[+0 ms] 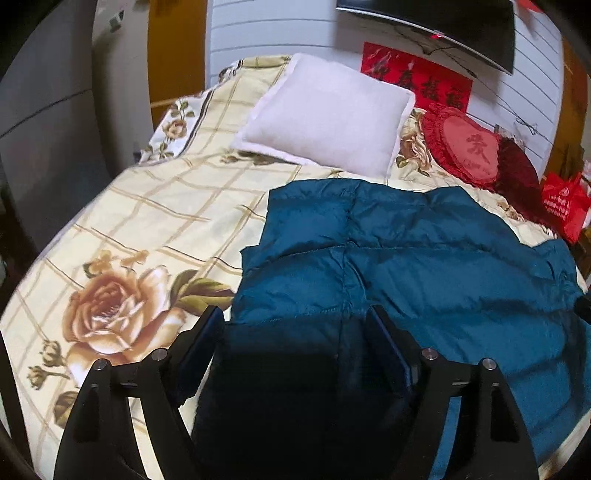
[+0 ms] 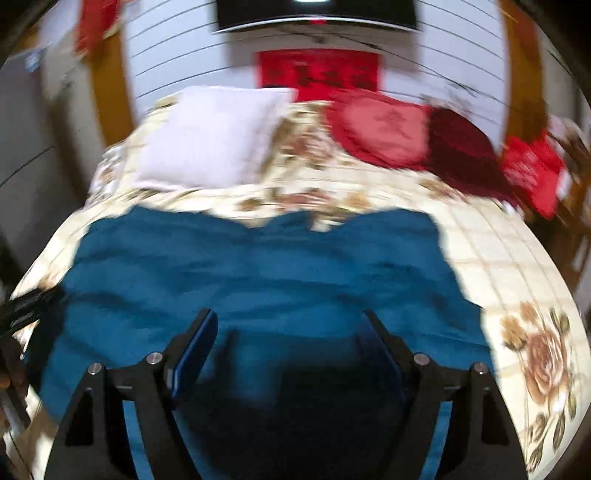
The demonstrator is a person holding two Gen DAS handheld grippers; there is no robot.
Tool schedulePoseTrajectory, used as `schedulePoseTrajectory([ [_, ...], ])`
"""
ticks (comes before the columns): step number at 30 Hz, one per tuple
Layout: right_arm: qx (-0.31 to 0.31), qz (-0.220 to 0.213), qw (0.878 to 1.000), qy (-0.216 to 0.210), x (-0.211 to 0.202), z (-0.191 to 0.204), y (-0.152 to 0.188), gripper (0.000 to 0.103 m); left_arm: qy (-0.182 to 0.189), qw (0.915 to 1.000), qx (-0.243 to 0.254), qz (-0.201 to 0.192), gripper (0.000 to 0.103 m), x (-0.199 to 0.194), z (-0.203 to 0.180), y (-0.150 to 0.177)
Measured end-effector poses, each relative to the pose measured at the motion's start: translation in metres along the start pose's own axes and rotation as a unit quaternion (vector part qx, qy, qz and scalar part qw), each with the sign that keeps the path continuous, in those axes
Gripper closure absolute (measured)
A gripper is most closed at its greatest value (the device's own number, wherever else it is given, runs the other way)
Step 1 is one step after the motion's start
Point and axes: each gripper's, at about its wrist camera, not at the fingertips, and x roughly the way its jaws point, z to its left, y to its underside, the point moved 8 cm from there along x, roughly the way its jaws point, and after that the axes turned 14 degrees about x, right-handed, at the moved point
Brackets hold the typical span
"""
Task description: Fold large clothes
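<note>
The blue padded jacket [image 1: 406,258] lies spread on the floral bedspread [image 1: 147,221]; left gripper [image 1: 295,317] and right gripper [image 2: 290,321] hover over its near edge, jaws wide, holding nothing.

Sharp and evenly bright in the left wrist view, with heavy fisheye bending and black corners. Deep shadow at lower centre over the blue jacket [image 1: 406,258]. Strongly motion-blurred throughout the right wrist view, smearing the pillow [image 2: 210,136] and red cushion [image 2: 380,129]; glare on the television [image 2: 314,11] at top.
</note>
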Motion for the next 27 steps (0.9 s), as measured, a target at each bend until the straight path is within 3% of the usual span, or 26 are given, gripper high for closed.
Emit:
schedulePoseTrajectory([
  [4, -0.027, 0.002, 0.999, -0.029, 0.023, 0.054, -0.002, 0.021, -0.012, 0.9997, 0.016, 0.017, 0.031, 0.006, 0.0, 0.012],
  [6, -0.022, 0.008, 0.999, -0.023, 0.046, 0.07, -0.003, 0.022, -0.013, 0.9995, 0.018, 0.024, 0.031, 0.011, -0.001, 0.018],
  [11, -0.011, 0.049, 0.999, 0.017, 0.1, 0.075, 0.009, 0.023, -0.005, 0.9999, 0.011, 0.011, 0.031, 0.019, -0.002, 0.024],
  [15, -0.006, 0.063, 0.998, 0.026, 0.11, 0.072, 0.013, 0.021, 0.0, 0.9998, 0.006, 0.018, 0.031, 0.025, -0.002, 0.025],
  [21, -0.01, 0.048, 0.999, -0.011, 0.041, 0.055, 0.021, 0.022, 0.015, 0.9996, -0.002, 0.023, 0.031, 0.024, 0.0, 0.029],
  [24, -0.025, 0.024, 0.999, 0.03, -0.004, 0.017, 0.034, 0.022, 0.024, 0.9993, -0.012, 0.025, 0.031, 0.022, 0.002, 0.032],
  [27, 0.0, -0.007, 0.997, 0.075, -0.04, -0.038, 0.046, 0.022, 0.031, 0.9989, -0.026, 0.023, 0.031, 0.022, 0.004, 0.036],
])
